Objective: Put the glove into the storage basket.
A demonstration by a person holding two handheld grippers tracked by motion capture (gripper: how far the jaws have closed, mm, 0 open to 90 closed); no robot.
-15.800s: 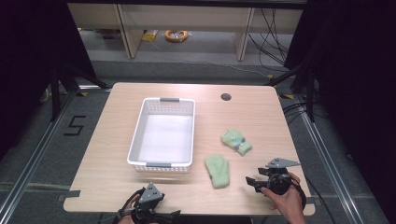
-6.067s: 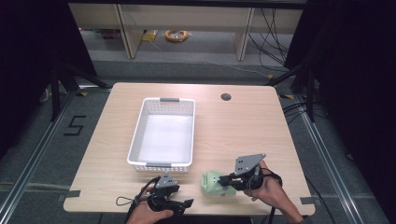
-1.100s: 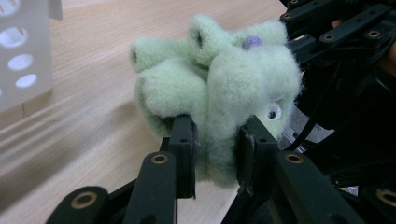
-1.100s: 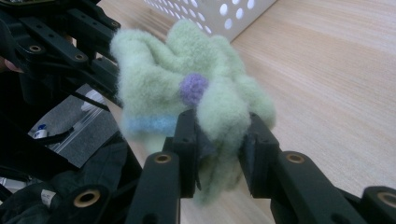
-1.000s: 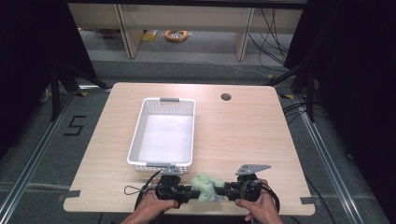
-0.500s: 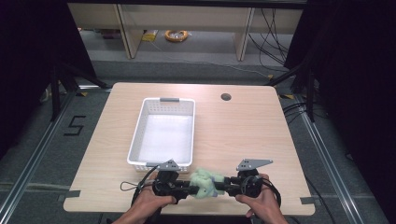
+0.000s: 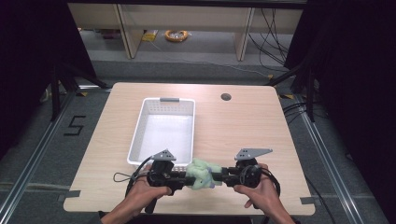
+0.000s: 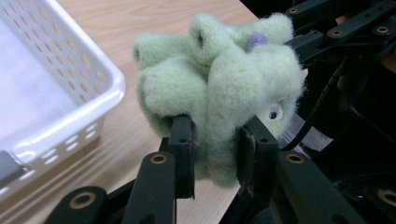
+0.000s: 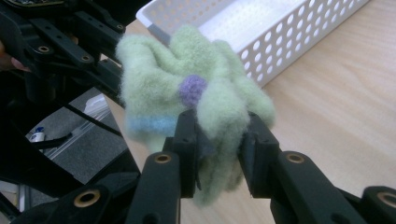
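The bench (image 7: 243,126) carries a white basket (image 7: 163,128) left of centre, long side running from 12 to 6 o'clock; its near short wall stands just at 12 o'clock of the work, so a drop into it would need only a short carry forward, by my judgement; a small dark hole (image 7: 226,97) sits in the bench top toward 1 o'clock of the basket, well apart from everything.

At the bench's 6 o'clock edge the two hands hold their tools pointed at each other; the left gripper (image 7: 189,178) comes in from 9 o'clock and the right gripper (image 7: 215,173) from 3 o'clock, meeting on one wad of fuzzy green socks (image 7: 201,172).

The left gripper (image 8: 215,154) is clenched on a fold of the socks (image 8: 219,79); the right gripper (image 9: 218,144) is likewise clamped on a fold (image 9: 187,79); the wad hangs above the bench between them, probably so that one sock can be tucked or rolled into the other.

Smallest marks: a pale blue cuff band (image 9: 152,123) low on the wad, and a purple dot (image 9: 193,89) just above the right jaws.
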